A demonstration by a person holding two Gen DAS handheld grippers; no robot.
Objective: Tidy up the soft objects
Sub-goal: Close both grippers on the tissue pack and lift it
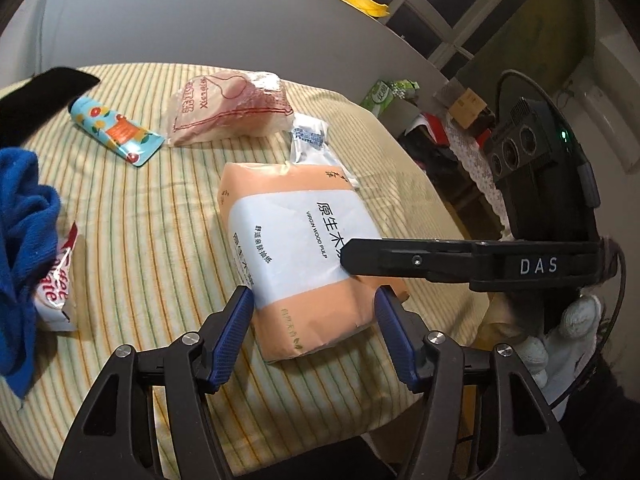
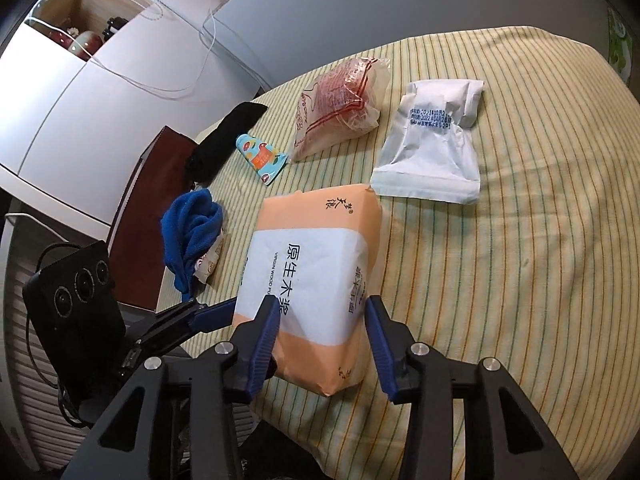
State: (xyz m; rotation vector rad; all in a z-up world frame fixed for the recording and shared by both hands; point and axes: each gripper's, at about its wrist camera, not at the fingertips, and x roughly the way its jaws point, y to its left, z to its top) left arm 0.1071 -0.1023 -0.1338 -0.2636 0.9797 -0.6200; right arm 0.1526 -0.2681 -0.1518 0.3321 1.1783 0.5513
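Both tongs, the left tongs (image 1: 314, 312) and right tongs (image 2: 322, 322), stand apart astride the tissue pack (image 2: 312, 280) near the bench's (image 2: 520, 280) front edge, not clamped. A one-sided squeeze could tip the soft pack off; beyond it, the white pouch (image 2: 432, 148) leaves little room.

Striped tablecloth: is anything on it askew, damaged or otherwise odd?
Nothing spilled or torn. The blue cloth lies crumpled in a heap, partly covering a small packet. The orange tissue pack lies flat, intact, between both grippers' jaws.
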